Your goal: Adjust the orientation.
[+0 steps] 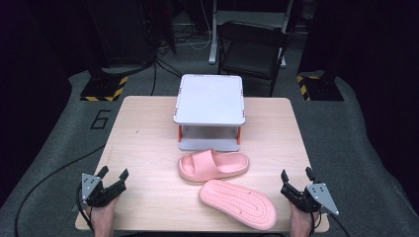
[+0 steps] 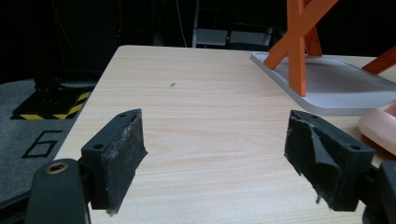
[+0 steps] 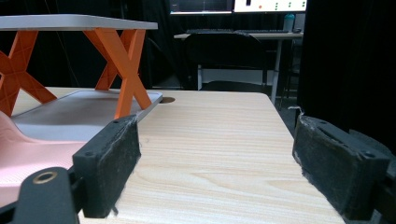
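Two pink slippers lie on the wooden table (image 1: 143, 138). One slipper (image 1: 213, 165) sits upright just in front of a small two-level rack (image 1: 210, 98). The other slipper (image 1: 237, 204) lies sole up nearer the front edge. My left gripper (image 1: 113, 175) rests open at the table's front left corner, with bare wood between its pads (image 2: 119, 163). At the front right corner my right gripper (image 1: 297, 174) stands open, nothing between its fingers (image 3: 109, 163). A pink slipper edge (image 2: 380, 128) shows at the right of the left gripper view, and pink slipper (image 3: 28, 154) at the left of the right gripper view.
The rack has grey shelves and orange cross legs (image 3: 123, 70), standing at the back middle of the table. A black chair (image 1: 252, 49) stands behind the table. Cables trail on the grey floor at the left (image 1: 44, 173).
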Motion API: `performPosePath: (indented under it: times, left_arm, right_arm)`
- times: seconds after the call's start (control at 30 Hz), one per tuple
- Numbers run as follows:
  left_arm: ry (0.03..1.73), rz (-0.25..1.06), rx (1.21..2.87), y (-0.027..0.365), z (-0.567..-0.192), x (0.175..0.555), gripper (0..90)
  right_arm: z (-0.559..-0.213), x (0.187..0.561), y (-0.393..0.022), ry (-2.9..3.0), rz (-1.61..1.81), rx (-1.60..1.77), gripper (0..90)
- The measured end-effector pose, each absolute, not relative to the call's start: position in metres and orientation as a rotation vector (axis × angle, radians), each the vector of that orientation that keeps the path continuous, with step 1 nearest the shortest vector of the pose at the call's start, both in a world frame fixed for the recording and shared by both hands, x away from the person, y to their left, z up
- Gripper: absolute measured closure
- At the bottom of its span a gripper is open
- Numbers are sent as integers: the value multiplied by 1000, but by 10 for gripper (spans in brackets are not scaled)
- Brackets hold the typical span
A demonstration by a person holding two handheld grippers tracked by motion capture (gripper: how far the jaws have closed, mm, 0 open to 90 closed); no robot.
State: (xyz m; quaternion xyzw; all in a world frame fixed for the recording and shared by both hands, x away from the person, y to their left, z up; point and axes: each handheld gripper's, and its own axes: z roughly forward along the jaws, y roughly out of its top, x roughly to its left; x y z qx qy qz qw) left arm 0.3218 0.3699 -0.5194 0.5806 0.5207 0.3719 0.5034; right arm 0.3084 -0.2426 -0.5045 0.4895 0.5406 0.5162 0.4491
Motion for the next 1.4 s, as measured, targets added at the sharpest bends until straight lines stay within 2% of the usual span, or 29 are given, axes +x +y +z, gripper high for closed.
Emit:
performPosePath:
  times: [0.77, 0.83, 1.03, 1.2, 1.4]
  left_arm:
    - [1226, 849, 1417, 360, -515, 324, 204]
    - [1202, 803, 1417, 351, -511, 328, 204]
    - [1145, 793, 1459, 328, -498, 340, 223]
    - [1068, 757, 1541, 287, -483, 367, 243]
    - [1010, 701, 1682, 242, -487, 390, 302]
  right_arm:
    - [-507, 309, -244, 1341, 1293, 1235, 152]
    - [-507, 309, -244, 1336, 1302, 1245, 153]
    - [-506, 309, -243, 1333, 1291, 1234, 157]
    - [-506, 308, -244, 1330, 1283, 1236, 163]
    - [-506, 307, -245, 1328, 1277, 1239, 167]
